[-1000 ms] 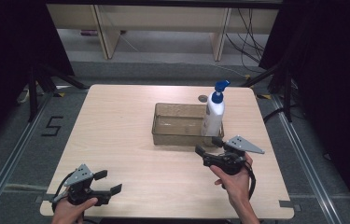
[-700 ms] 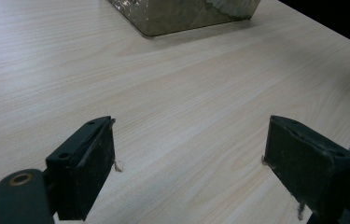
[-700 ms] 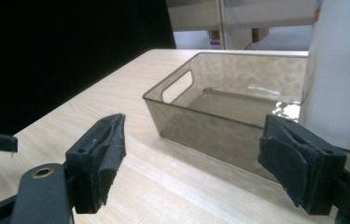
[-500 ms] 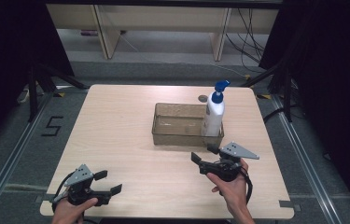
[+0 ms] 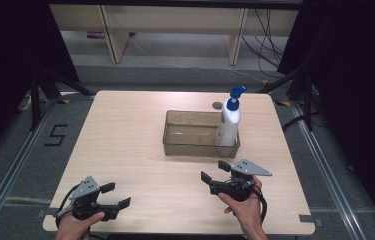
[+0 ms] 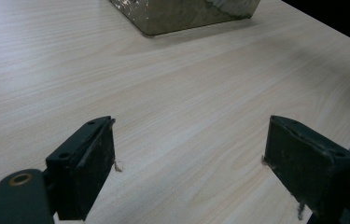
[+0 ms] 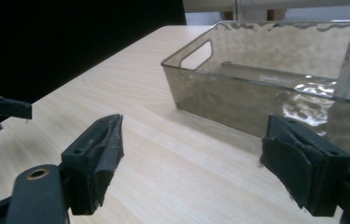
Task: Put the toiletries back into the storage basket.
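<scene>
Your left gripper (image 5: 114,195) sits at the near left corner of the table (image 5: 125,135), held in your left hand (image 5: 75,227), with its jaws spread wide and nothing between them. In the left gripper view the same gripper (image 6: 189,163) looks across bare wood toward the near corner of the bin (image 6: 182,14), well apart from it.

Moving right, the clear smoky plastic bin (image 5: 190,147) stands right of the table's centre, toward the far side. Its left and middle parts hold nothing that you can see; a cut-out handle shows in its left end wall in the right gripper view. At its right end stands a white pump bottle (image 5: 228,125) with a blue pump head, upright, inside the bin against the right wall.

Just near of the bin, your right gripper (image 5: 214,171) is held in your right hand (image 5: 245,207), its jaws wide apart and gripping nothing. In the right gripper view that gripper (image 7: 191,158) faces the bin's near wall (image 7: 238,102), close but not touching.
</scene>
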`<action>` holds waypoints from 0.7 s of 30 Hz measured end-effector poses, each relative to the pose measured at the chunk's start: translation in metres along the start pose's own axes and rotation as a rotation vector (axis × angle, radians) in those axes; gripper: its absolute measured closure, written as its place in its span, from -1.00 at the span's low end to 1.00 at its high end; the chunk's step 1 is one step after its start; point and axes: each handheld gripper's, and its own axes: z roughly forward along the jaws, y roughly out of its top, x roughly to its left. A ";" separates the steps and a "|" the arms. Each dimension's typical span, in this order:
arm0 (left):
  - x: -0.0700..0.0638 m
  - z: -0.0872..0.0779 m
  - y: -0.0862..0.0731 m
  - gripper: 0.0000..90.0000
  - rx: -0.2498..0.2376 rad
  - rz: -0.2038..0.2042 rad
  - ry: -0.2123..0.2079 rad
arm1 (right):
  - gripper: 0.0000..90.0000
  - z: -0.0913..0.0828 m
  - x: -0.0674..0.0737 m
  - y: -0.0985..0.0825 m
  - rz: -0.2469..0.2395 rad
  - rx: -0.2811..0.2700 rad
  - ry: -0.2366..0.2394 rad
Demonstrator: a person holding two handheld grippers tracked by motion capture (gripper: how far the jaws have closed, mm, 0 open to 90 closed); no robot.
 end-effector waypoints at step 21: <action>-0.001 0.001 0.000 -0.65 0.013 0.017 0.004 | -0.54 0.002 0.007 -0.027 -0.023 0.084 0.030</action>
